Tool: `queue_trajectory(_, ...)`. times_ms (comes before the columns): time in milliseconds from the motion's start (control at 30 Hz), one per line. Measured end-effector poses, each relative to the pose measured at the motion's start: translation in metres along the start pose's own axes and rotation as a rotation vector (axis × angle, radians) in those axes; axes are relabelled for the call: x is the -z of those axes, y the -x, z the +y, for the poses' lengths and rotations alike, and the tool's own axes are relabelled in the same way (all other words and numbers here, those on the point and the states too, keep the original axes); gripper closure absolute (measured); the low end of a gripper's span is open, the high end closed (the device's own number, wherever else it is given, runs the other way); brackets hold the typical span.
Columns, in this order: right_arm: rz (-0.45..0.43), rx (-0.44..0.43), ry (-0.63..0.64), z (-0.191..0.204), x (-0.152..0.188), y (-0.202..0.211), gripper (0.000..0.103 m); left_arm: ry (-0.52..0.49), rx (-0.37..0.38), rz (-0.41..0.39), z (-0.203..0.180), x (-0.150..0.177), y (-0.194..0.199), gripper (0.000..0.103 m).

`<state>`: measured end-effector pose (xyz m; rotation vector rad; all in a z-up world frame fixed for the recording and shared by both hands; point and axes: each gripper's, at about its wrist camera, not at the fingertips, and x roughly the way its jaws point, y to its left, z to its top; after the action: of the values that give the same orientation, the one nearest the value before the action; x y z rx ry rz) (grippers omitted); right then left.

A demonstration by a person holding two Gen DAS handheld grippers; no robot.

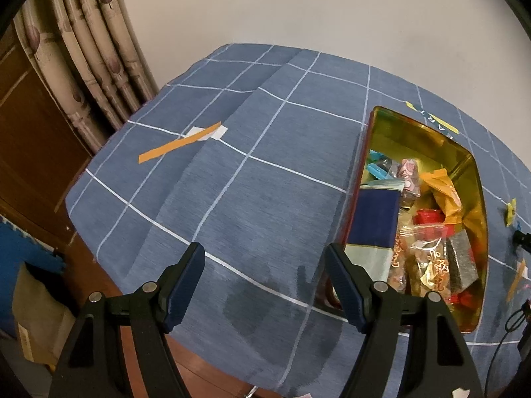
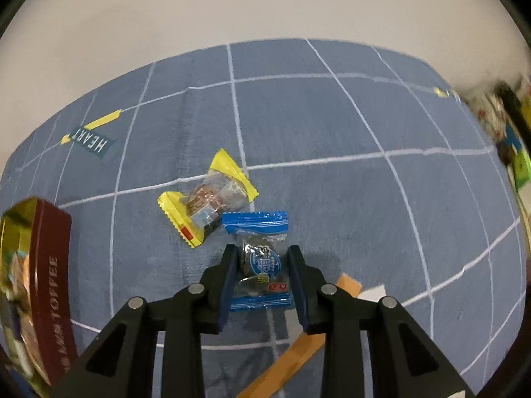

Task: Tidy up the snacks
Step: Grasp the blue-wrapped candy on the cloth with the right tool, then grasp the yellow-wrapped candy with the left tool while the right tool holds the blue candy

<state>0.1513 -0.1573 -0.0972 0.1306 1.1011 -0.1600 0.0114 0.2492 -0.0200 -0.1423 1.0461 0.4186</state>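
On the blue grid-checked tablecloth of the table (image 1: 265, 165), the left tool (image 1: 264, 285) hangs spread wide with nothing between its fingers. Just to its right stands the gold-lined rectangular tin (image 1: 478, 179), full of wrapped snacks; its maroon outer wall reads "TOFFEE" in the right wrist view. Right of the tin lies a dark "HEART" label (image 2: 94, 142), then a yellow-ended clear sweet wrapper (image 2: 207, 197). Beside it the right tool (image 2: 263, 267) pinches a blue-ended clear sweet packet (image 2: 260, 258) — its print too small to read.
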Motion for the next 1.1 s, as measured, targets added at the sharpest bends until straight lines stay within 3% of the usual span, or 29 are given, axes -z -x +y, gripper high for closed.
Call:
queue_trajectory(200,-0.111,0.014,0.132,-0.001,0.014,0.006,0.072,-0.059,-0.005,-0.052,-0.016,0.002,0.010,0.031)
queue_trajectory(500,-0.201,-0.025,0.152,-0.053,0.002,0.000,0.072,-0.324,0.043,-0.165,-0.101,-0.004,0.057,0.030)
queue_trajectory(733,-0.237,0.020,0.170,-0.091,-0.002,-0.004,0.072,-0.450,0.193,-0.146,-0.180,-0.021,0.062,0.029)
queue_trajectory(900,-0.251,0.053,0.197,-0.108,-0.006,-0.007,0.072,-0.563,0.223,-0.167,-0.238,-0.021,0.056,0.029)
queue_trajectory(1100,-0.253,0.077,0.217,-0.121,-0.004,-0.010,0.072,-0.635,0.289,-0.103,-0.283,-0.023,0.035,0.029)
